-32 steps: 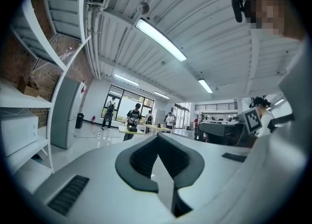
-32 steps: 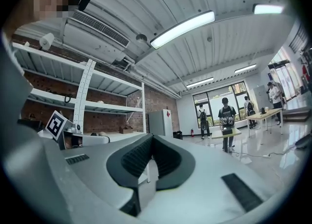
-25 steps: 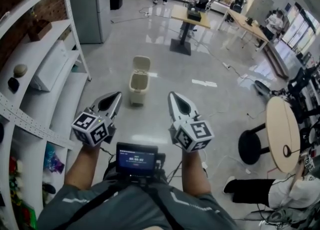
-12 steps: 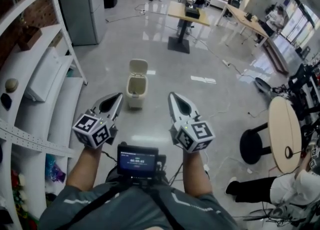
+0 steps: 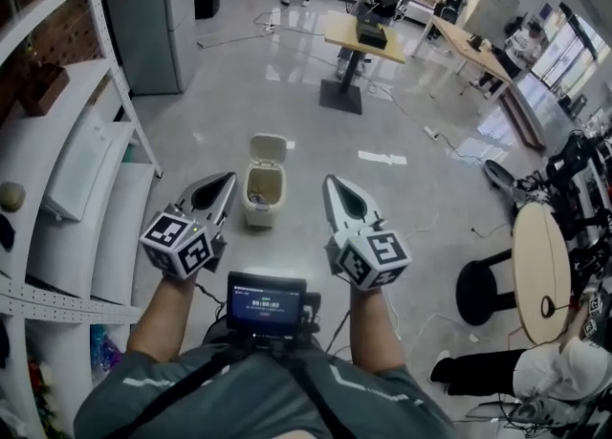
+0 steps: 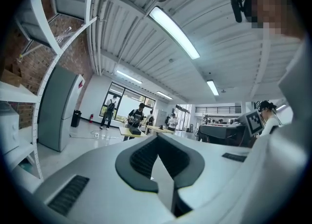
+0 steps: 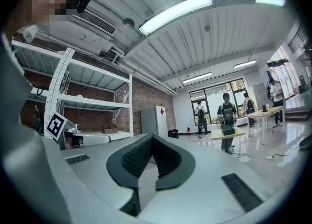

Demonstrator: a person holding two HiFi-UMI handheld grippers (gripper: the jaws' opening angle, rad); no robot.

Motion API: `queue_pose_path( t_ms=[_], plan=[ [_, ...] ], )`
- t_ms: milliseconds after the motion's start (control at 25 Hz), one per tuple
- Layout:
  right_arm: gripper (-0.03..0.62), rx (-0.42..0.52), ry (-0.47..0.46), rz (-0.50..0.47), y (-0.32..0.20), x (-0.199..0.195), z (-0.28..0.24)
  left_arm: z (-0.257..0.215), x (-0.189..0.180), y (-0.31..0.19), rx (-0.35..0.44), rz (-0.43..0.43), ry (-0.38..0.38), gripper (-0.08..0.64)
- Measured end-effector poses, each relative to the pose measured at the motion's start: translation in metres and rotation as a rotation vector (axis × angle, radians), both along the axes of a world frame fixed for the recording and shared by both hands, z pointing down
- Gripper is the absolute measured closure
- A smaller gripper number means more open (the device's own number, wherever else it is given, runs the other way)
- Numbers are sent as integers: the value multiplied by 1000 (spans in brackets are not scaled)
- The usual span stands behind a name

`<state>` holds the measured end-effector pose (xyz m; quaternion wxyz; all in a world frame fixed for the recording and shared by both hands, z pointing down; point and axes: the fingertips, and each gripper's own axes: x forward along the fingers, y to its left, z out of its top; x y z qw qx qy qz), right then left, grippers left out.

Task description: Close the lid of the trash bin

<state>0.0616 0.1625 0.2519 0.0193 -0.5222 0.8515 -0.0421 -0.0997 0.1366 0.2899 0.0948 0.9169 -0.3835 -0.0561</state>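
Polished grey floor (image 5: 402, 208) fills the room. Both forearms reach forward side by side. The left gripper (image 5: 223, 185) and right gripper (image 5: 331, 185) have jaws pressed together and hold nothing. The trash bin (image 5: 263, 196) stands at 12 o'clock between their tips, untouched, with its lid (image 5: 269, 148) upright.

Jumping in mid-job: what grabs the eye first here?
The small beige trash bin stands on the floor straight ahead, its lid tipped up and open. In the foreground the left hand-held gripper and right hand-held gripper flank it, both shut on nothing and not touching it.
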Motion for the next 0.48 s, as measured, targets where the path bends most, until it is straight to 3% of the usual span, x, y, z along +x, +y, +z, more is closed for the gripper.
queue_pose_path(
  t_ms=[240, 480],
  plan=[
    [580, 0, 15, 14, -48, -16, -1, 4, -22, -51, -5, -8, -9, 565],
    [580, -28, 16, 23, -79, -29, 12, 16, -29, -81, -36, 37, -16, 565]
  ],
)
